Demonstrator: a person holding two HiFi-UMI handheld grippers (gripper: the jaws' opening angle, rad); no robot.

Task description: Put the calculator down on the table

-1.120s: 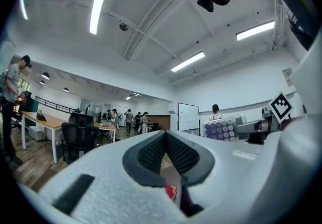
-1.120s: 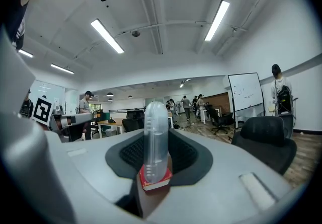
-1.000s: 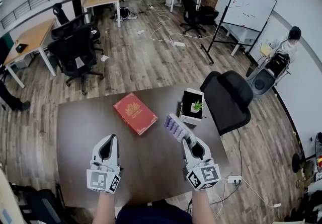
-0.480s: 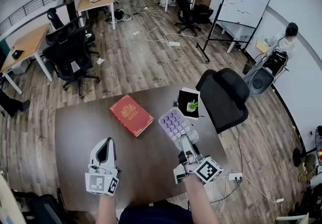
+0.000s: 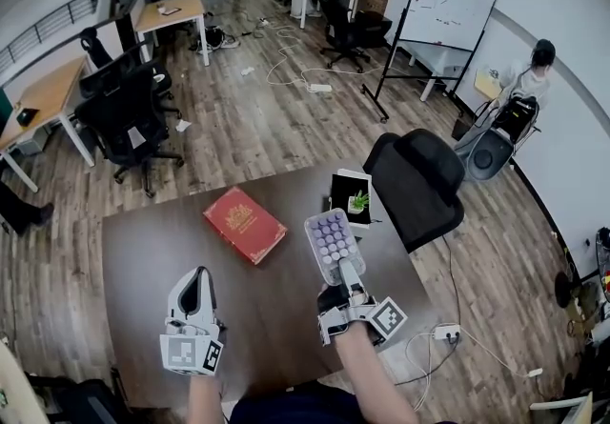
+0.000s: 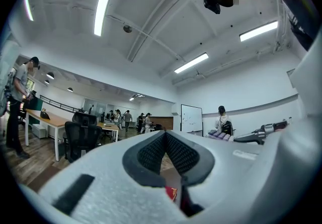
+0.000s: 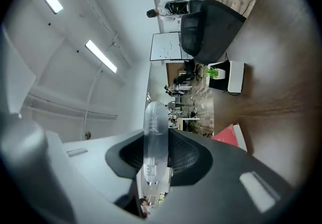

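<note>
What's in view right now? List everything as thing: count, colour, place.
table: one, dark brown, under both grippers
book: one, red, flat at mid-table
calculator: one, lilac keys, held in the right gripper, to the right of the book
box with a plant: one, white and black with a green plant, far right edge of the table
office chair: one, black, by the table's far right corner
whiteboard: one, white, on a stand at far right
desks: at least two, wood tops, far left
people: several, one by the right wall, the others at the far end
left gripper: white, jaws together, empty, near left
right gripper: white, shut on the calculator
</note>
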